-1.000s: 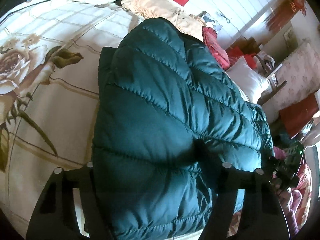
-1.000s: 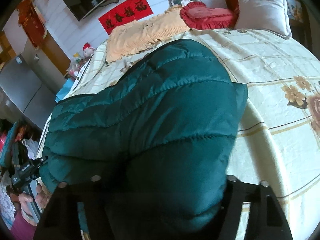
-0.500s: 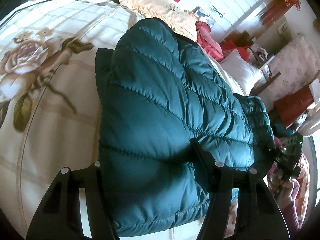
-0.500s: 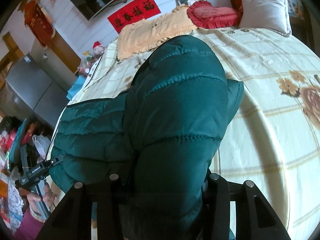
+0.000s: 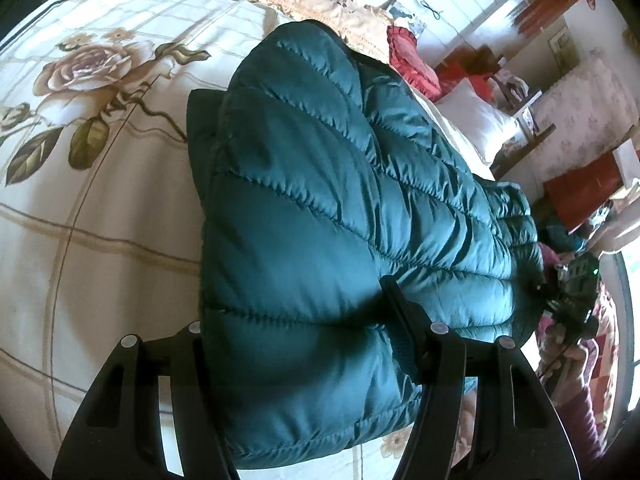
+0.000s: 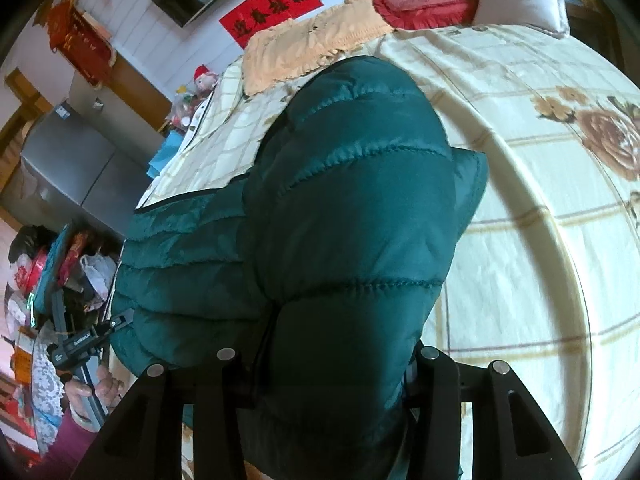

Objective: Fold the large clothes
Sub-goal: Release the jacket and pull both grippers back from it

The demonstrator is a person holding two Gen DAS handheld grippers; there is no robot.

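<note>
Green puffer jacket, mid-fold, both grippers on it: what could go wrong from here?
1. The left gripper and right gripper jaws are opening with the green puffer jacket bunched between them; it could slip out and spring open.
2. The jacket's near edge overhangs the floral bedspread edge; it might slide off.

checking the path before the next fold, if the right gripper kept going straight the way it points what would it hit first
The teal puffer jacket: the right gripper already has its padded bulk between the opening jaws, so it would push into that, with the floral bedspread beneath.
</note>
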